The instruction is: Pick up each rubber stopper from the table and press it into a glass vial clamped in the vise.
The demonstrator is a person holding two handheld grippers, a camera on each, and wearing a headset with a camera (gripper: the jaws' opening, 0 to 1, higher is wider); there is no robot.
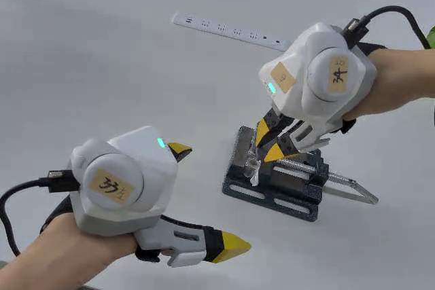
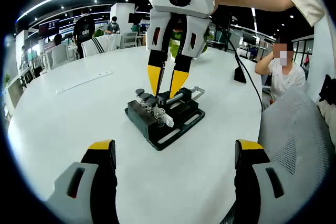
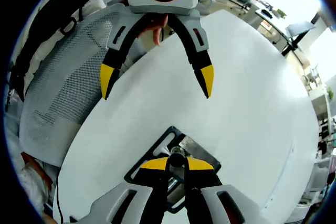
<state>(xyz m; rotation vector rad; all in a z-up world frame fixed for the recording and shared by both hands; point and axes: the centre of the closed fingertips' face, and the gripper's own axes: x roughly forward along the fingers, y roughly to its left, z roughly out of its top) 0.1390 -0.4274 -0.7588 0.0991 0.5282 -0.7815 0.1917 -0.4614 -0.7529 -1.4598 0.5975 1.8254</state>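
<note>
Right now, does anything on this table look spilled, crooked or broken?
Nothing stands out. The vise sits flat on the table, its vials upright, nothing spilled that I can see. The right gripper hangs just above them.

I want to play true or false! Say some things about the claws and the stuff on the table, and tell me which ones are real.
1. The left claw is wide open. True.
2. The vise is red. False: it is black.
3. The right claw is just above the vise. True.
4. The power strip lies on top of the vise. False: it lies flat on the white table, apart from the vise.
</note>
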